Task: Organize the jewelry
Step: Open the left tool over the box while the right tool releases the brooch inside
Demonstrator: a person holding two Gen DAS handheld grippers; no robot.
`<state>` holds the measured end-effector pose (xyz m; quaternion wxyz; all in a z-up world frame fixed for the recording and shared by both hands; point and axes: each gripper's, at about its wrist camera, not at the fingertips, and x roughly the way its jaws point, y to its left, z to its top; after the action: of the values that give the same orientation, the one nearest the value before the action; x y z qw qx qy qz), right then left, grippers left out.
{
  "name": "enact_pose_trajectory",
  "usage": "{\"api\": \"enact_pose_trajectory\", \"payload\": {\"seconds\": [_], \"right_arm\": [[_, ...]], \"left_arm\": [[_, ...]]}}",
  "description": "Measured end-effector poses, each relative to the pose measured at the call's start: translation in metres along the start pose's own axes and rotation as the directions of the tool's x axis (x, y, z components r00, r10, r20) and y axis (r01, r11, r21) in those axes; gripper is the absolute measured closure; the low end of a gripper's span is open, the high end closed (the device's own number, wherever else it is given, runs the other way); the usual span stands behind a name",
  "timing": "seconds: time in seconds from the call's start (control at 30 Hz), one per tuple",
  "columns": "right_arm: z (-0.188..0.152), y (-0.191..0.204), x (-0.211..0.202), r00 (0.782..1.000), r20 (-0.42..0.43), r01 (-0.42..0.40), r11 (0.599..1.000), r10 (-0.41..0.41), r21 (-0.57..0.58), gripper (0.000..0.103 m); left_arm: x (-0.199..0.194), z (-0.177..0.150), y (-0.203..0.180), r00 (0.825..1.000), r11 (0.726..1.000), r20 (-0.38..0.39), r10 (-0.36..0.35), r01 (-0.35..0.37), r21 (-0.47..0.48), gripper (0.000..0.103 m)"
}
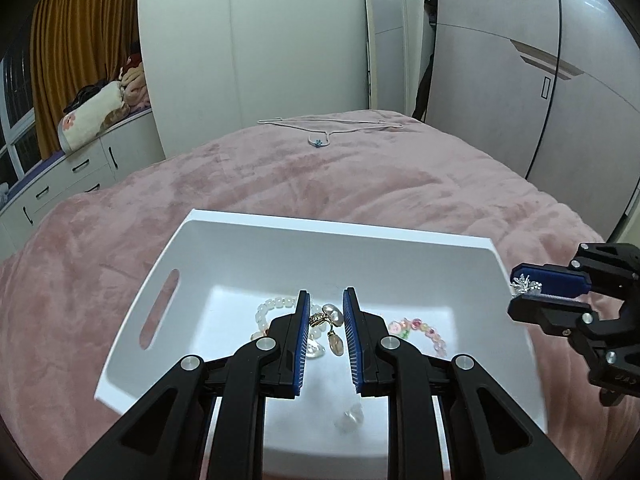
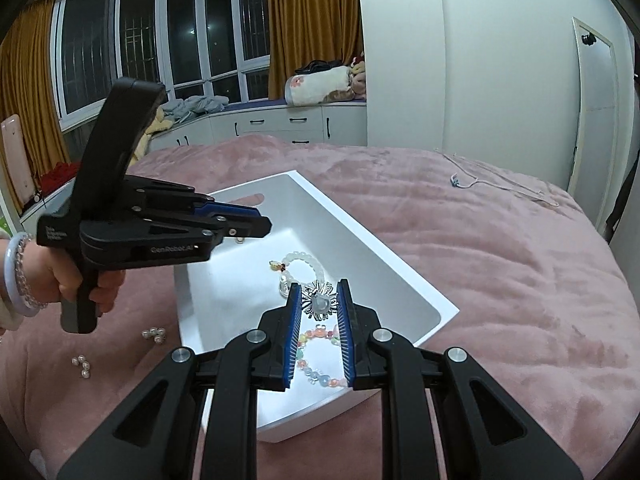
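A white tray (image 1: 320, 224) (image 2: 400, 268) lies on the pink bedspread. In it are a white bead bracelet (image 1: 272, 306) (image 2: 300, 258) and a colourful bead bracelet (image 1: 424, 328) (image 2: 320, 334). My left gripper (image 1: 326, 294) (image 2: 260, 222) hovers over the tray, shut on a gold and pearl earring (image 1: 324, 318) with a hanging drop. My right gripper (image 2: 318, 284) (image 1: 514, 292) is over the tray's right rim, shut on a spiky silver brooch (image 2: 318, 300) (image 1: 524, 283) with a clear stone.
Loose pearl pieces (image 2: 154, 334) lie on the pink bedspread (image 2: 500, 280) left of the tray. A thin cord necklace (image 1: 320, 128) (image 2: 480, 178) rests at the bed's far side. A hand (image 2: 52, 276) with bangles grips the left tool. White drawers (image 2: 280, 124) stand beyond.
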<state>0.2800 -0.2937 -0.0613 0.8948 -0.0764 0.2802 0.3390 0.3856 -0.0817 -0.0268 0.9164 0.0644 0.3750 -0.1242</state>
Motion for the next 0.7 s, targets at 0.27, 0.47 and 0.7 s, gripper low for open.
{"api": "enact_pose_trajectory", "payload": {"seconds": [0.27,0.47,0.7], "right_arm": [[0.0,-0.005,0.024,1.0,-0.013,-0.012,0.999,0.012,-0.04,0.084],[0.001,-0.002,0.03,1.0,0.009,-0.009,0.999,0.009,-0.042,0.074],[0.013,0.002,0.023,0.999,0.047,-0.008,0.999,0.009,-0.033,0.057]], "left_arm": [[0.019,-0.009,0.0,0.999,1.0,0.044,0.024,-0.024,-0.005,0.081],[0.012,-0.008,-0.001,0.994,0.999,0.105,0.041,-0.039,-0.013,0.06],[-0.002,-0.005,-0.006,0.985,0.998,0.162,0.066,-0.069,0.014,0.047]]}}
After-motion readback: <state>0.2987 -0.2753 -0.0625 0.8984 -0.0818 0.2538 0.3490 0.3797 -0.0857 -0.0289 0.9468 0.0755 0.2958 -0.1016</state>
